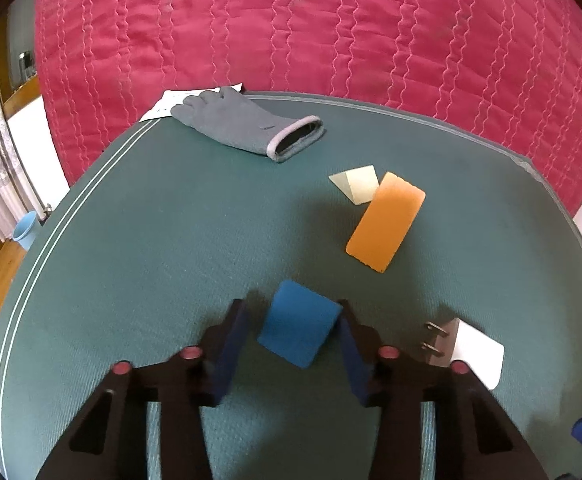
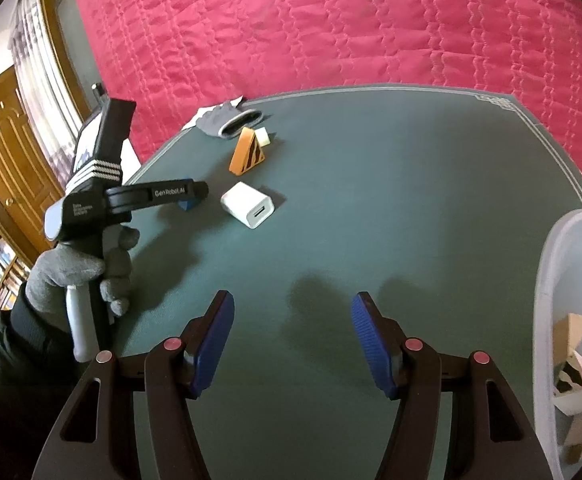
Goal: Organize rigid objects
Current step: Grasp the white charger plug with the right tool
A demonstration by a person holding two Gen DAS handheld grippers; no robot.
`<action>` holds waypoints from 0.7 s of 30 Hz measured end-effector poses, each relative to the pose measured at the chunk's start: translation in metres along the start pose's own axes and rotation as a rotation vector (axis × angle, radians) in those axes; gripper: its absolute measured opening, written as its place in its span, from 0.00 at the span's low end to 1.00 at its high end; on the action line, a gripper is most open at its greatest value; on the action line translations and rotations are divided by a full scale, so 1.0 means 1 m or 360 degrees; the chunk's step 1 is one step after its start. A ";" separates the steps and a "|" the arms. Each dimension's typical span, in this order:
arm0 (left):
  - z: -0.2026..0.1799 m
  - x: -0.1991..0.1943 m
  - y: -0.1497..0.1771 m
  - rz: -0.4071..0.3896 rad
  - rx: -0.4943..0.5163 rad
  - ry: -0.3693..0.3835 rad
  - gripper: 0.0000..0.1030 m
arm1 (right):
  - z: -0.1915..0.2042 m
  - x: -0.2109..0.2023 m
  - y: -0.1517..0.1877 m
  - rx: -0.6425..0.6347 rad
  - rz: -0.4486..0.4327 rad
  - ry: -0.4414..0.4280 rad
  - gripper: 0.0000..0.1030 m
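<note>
A blue block (image 1: 299, 326) lies on the green mat (image 1: 131, 240) between the fingers of my left gripper (image 1: 291, 304). The jaws stand narrow around it: the right pad is on its right corner and the left pad is close against its shadowed left side. In the right wrist view the same left gripper (image 2: 193, 196) shows at the left with the blue block (image 2: 187, 205) at its tips, held by a grey-gloved hand (image 2: 79, 276). My right gripper (image 2: 292, 298) hovers open over bare mat with nothing between its fingers.
An orange wedge (image 1: 385, 220) leans on a pale wedge (image 1: 357, 186) beyond the block. A white charger plug (image 1: 475, 350) lies to its right. A grey glove (image 1: 247, 124) rests on paper at the far edge. A clear plastic bin (image 2: 547, 280) holding cardboard bits stands at the right.
</note>
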State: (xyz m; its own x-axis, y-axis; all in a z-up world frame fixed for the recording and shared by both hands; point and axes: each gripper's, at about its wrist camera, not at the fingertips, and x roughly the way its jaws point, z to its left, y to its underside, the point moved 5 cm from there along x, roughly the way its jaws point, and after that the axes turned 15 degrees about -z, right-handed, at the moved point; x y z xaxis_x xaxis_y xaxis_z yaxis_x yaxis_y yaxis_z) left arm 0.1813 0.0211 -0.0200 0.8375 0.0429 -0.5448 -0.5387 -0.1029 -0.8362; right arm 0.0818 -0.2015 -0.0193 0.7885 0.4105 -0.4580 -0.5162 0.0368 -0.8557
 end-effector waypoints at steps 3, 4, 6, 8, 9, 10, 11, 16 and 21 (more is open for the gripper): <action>0.003 -0.002 -0.001 -0.0009 -0.0037 0.0032 0.37 | 0.006 0.008 -0.001 -0.0021 0.0016 -0.0011 0.61; 0.004 -0.002 -0.001 -0.0011 -0.0050 0.0039 0.37 | 0.008 0.011 -0.002 -0.0028 0.0019 -0.0016 0.61; 0.006 -0.004 -0.001 -0.0016 -0.0068 0.0038 0.36 | 0.013 0.017 -0.002 -0.0046 0.0028 -0.0024 0.61; 0.008 -0.006 -0.002 -0.0030 -0.0078 0.0023 0.36 | 0.018 0.025 -0.005 -0.0056 0.0040 -0.0041 0.61; 0.009 -0.008 -0.002 -0.0038 -0.0083 0.0019 0.36 | 0.019 0.029 -0.005 -0.0058 0.0046 -0.0043 0.61; 0.010 -0.010 -0.003 -0.0046 -0.0089 0.0017 0.36 | 0.021 0.033 -0.007 -0.0057 0.0051 -0.0048 0.61; 0.011 -0.012 -0.004 -0.0056 -0.0095 0.0015 0.36 | 0.023 0.037 -0.008 -0.0053 0.0055 -0.0054 0.61; 0.013 -0.020 -0.008 -0.0100 -0.0112 0.0003 0.36 | 0.030 0.063 -0.016 0.0005 0.0099 -0.0080 0.61; 0.013 -0.020 -0.008 -0.0104 -0.0119 -0.0003 0.36 | 0.038 0.086 -0.023 0.0009 0.0112 -0.0076 0.61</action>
State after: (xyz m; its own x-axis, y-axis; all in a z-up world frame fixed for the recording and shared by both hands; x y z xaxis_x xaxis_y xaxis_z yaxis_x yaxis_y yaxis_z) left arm 0.1674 0.0343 -0.0033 0.8705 0.0537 -0.4892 -0.4743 -0.1738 -0.8630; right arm 0.1485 -0.1325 -0.0296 0.7333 0.4554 -0.5049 -0.5718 0.0112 -0.8203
